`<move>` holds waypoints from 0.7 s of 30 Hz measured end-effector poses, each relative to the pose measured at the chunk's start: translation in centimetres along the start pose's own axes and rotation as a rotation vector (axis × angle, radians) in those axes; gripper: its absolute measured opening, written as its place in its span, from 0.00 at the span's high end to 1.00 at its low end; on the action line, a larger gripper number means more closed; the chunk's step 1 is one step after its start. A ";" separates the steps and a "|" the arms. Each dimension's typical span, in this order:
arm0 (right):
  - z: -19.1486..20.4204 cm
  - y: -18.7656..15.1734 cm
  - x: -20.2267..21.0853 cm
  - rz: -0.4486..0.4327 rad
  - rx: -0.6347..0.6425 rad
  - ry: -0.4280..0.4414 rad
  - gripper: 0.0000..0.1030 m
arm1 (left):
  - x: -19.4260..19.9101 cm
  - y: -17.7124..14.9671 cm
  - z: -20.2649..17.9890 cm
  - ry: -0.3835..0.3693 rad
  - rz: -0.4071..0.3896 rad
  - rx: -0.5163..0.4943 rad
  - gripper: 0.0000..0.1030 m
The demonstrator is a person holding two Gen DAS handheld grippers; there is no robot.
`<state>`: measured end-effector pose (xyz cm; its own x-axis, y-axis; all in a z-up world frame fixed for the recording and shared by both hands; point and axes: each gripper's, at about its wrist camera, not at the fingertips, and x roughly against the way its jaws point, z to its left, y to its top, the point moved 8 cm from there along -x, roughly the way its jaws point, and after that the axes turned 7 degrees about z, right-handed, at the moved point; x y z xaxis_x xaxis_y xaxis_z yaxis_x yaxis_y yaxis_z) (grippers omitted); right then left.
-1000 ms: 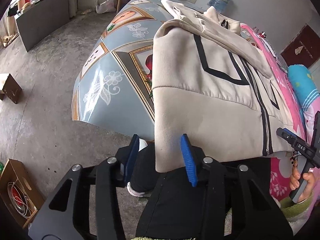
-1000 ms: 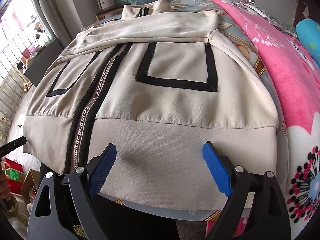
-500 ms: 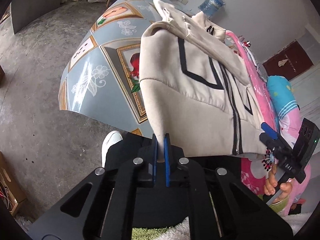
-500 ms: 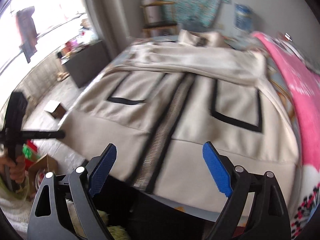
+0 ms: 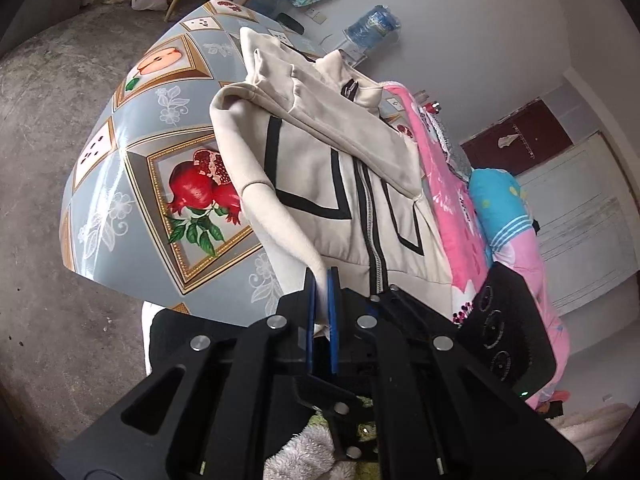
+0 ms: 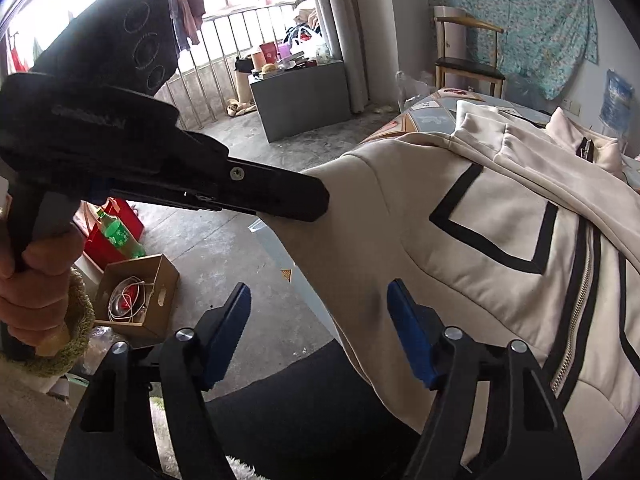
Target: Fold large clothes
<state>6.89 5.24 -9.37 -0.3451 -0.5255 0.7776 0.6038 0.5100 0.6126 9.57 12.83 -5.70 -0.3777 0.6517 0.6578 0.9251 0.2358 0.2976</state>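
Since the earlier frame the left gripper (image 5: 321, 280) has clamped its fingers (image 5: 333, 300) on the jacket (image 5: 320, 184) hem corner and lifted it off the tabletop (image 5: 132, 184). The right gripper (image 6: 320, 320) has swung across from the other hem corner towards the same side; its jaws have just been closing, but the fingers (image 6: 412, 344) stand apart with only the cloth's edge between them, no pinch.

Jacket position: laid front-up along the tabletop, collar at the far end, hem at the near edge, near left corner raised in a taut ridge.

Step in hand, judged: securing the left side for a fold across the zip. To do it well, the right fingers should take the hem close beside the left grip, through all layers, before either hand pulls; keep the lifted edge straight so the fold runs parallel to the zip.

Appearance: cream fleece, black angular trim, black-taped metal zip closed, one sleeve folded across the chest, ribbed waistband.
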 end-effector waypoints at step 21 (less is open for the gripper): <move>-2.2 0.5 0.2 -0.018 -0.098 0.043 0.94 | -4.4 3.5 5.4 -0.053 0.100 0.218 0.48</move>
<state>8.72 3.85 -9.24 -0.3267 -0.5641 0.7583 0.6660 0.4319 0.6082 14.70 14.69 -11.32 -0.2861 0.7155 0.6374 0.9466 0.3141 0.0723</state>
